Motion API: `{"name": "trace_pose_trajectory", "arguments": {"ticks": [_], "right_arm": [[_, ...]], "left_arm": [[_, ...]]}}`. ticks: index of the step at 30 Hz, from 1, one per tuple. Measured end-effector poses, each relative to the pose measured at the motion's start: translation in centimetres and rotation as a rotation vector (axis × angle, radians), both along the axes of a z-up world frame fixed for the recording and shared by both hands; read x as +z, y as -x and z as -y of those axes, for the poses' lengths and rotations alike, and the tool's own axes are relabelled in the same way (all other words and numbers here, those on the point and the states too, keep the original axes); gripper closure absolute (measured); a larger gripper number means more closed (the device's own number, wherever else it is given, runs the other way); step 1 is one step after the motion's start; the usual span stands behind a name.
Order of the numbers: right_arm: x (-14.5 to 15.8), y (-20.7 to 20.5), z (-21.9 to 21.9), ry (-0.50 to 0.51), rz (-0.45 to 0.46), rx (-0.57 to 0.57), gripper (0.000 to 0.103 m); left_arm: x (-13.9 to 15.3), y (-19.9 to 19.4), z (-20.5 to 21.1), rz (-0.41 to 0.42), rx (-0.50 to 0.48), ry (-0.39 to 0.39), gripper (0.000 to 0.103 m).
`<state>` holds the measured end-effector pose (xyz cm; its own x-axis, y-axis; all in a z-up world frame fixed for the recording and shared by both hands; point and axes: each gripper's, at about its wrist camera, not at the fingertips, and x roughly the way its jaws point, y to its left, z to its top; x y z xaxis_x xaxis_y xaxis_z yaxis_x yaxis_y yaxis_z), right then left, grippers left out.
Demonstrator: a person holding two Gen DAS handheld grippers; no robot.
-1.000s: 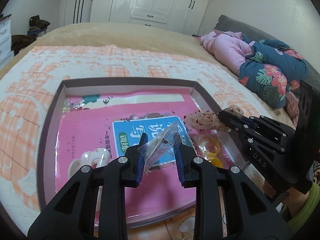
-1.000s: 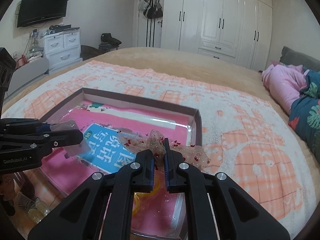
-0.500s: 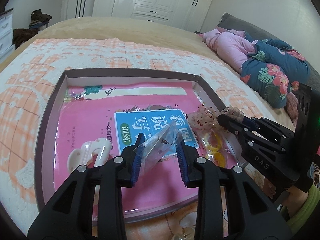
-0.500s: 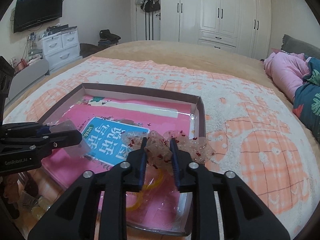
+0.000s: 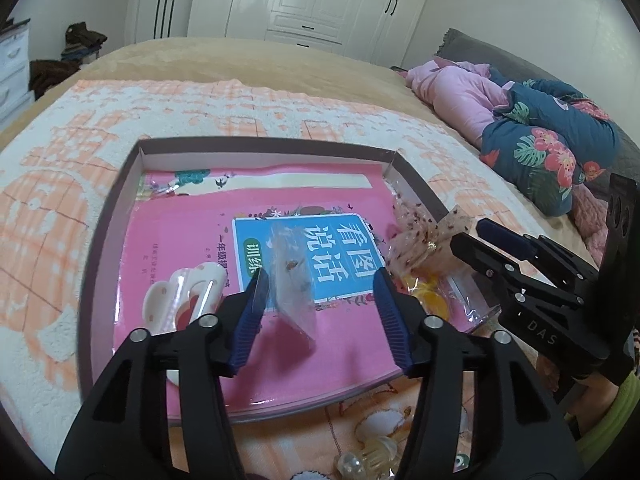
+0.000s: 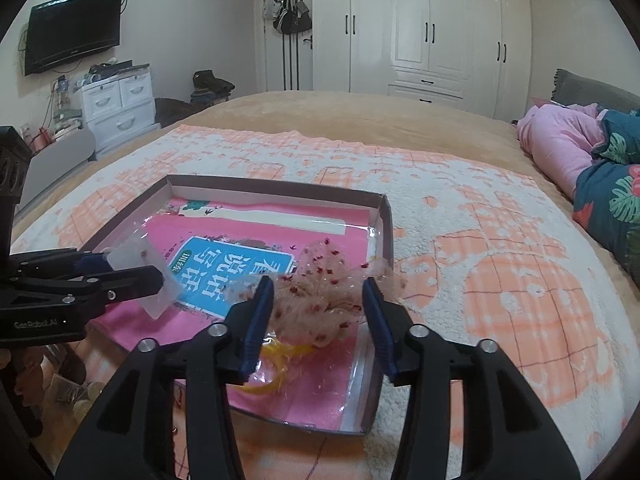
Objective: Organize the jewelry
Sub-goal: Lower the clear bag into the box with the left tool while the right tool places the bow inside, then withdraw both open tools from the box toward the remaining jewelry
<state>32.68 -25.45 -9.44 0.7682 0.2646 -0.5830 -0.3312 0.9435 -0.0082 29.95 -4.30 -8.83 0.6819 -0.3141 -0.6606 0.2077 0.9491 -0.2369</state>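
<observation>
While both sets of jaws have just been opening, the left hand-held gripper (image 5: 320, 280) is seen part-open w/ a small clear bag (image 5: 291, 276) loose between its pads, not pressed. The right hand-held gripper (image 6: 318, 298) is likewise part-open around a red-speckled sheer pouch (image 6: 320, 304), unpinched. Both pieces are over the pink book (image 5: 180, 236) inside a shallow box (image 5: 264, 146) on the bed (image 6: 500, 280).

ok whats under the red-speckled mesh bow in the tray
A yellow ring in clear wrap pokes out beneath the bow, on the pink book lining the tray. Whatever else lies under the bow is hidden.
</observation>
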Motion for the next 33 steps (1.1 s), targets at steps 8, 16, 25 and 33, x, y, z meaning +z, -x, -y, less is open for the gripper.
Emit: {"name": "trace_pose_trajectory", "arguments": {"ticks": [8, 16, 25, 33], "right_arm": [[0.5, 1.0, 1.0, -0.028, 0.020, -0.026, 0.038], [1.5, 2.4, 1.3, -0.047, 0.058, -0.030, 0.030], [2.8, 4.6, 1.4, -0.070, 0.094, -0.024, 0.029], [3.5, 7.5, 0.8, -0.075, 0.118, 0.017, 0.029]], "left_arm": [[1.5, 1.1, -0.7, 0.044, 0.019, 0.001, 0.048], [2.7, 2.4, -1.7, 0.084, 0.051, 0.013, 0.043], [3.7, 4.2, -3.0, 0.129, 0.070, 0.031, 0.029], [4.9, 6.4, -3.7, 0.186, 0.076, 0.028, 0.024]]}}
